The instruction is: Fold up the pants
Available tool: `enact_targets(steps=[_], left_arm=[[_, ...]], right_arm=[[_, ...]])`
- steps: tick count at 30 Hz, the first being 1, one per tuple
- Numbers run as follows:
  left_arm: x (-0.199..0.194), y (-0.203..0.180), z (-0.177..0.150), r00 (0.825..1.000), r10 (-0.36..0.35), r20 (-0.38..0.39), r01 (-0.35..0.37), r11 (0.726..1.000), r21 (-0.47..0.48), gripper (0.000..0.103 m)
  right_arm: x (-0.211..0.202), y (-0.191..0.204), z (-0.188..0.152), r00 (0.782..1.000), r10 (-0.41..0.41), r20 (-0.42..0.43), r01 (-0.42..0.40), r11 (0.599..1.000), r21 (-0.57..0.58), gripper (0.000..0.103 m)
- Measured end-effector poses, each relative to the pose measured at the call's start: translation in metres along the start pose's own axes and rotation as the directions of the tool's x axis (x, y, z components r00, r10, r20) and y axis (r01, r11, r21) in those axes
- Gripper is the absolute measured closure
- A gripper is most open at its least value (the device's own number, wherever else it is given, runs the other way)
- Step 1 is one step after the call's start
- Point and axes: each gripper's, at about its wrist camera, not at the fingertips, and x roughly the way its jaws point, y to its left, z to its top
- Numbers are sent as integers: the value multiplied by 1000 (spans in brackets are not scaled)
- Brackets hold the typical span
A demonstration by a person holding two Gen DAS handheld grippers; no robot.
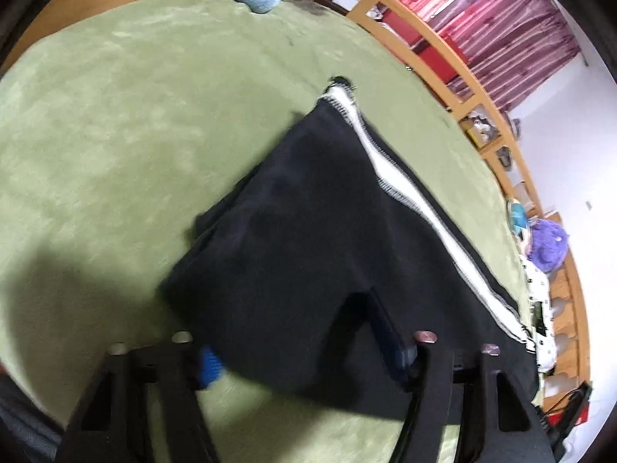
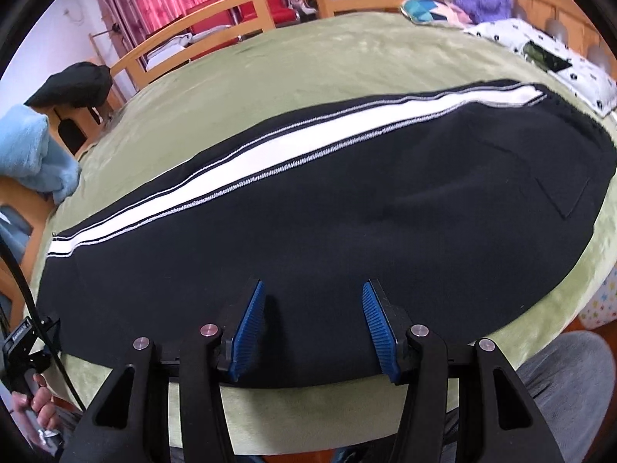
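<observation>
Right-wrist view shows the pants (image 2: pixel 347 208) lying lengthwise across the green blanket (image 2: pixel 308 61), already doubled leg on leg, with the white stripe (image 2: pixel 270 146) along the far edge and a back pocket toward the right end. The right gripper (image 2: pixel 313 324) sits at the near edge with its blue pads (image 2: pixel 248 328) spread wide, black cloth beneath them but nothing pinched.

From the left wrist, the left gripper (image 1: pixel 304 359) is over the pants (image 1: pixel 327 231) at their near end. One blue pad (image 1: pixel 210 366) shows at the cloth's edge; the other is in shadow beside a raised flap of fabric. The fingers stand apart, but whether cloth is caught between them I cannot tell, as the picture is blurred there.

The fabric looks like a thick, soft knit: light enough to lift with two grips, limp, and likely to sag and drag on the fleecy blanket, not slide. It should hold a crease poorly, so layers may slip apart. A sound hold would take both layers together at the corners of one end, near the stripe seam and the near edge, where the stitching gives some body.

A blue towel (image 2: pixel 34 154) and a pillow (image 2: pixel 540 50) lie well apart from the work.
</observation>
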Motion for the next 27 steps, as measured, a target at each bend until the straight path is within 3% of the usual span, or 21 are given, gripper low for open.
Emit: enact_targets(steps=[3, 6, 8, 11, 15, 20, 22, 25, 27], left_arm=[[-5, -6, 8, 1000, -21, -4, 21, 1000, -18, 89], [-29, -25, 11, 998, -41, 47, 39, 998, 43, 91], [-51, -57, 11, 994, -51, 100, 37, 990, 138, 92], [-72, -108, 14, 989, -80, 121, 48, 968, 247, 93], [-84, -195, 0, 985, -119, 124, 57, 907, 418, 93], [-68, -284, -43, 986, -164, 39, 114, 822, 558, 93], [-51, -311, -63, 986, -167, -8, 140, 802, 580, 93], [-13, -347, -100, 981, -170, -93, 191, 768, 612, 92], [20, -362, -128, 974, -133, -185, 221, 747, 627, 90]], right_arm=[[-1, 0, 0, 1000, 9, 5, -9, 1000, -10, 50], [-12, -6, 2, 999, 25, 35, -25, 1000, -15, 50], [-22, -14, 4, 997, 19, 69, -17, 1000, -22, 50], [-36, -29, 10, 994, 17, 108, -15, 1000, -20, 50], [-55, -55, 17, 988, -35, 153, 40, 999, -33, 50], [-78, -98, 20, 978, -86, 192, 91, 996, -16, 50], [-84, -117, 18, 974, -103, 201, 104, 995, 6, 50], [-88, -143, 13, 976, -127, 175, 122, 992, 41, 50], [-91, -154, 8, 979, -126, 163, 120, 992, 42, 50]])
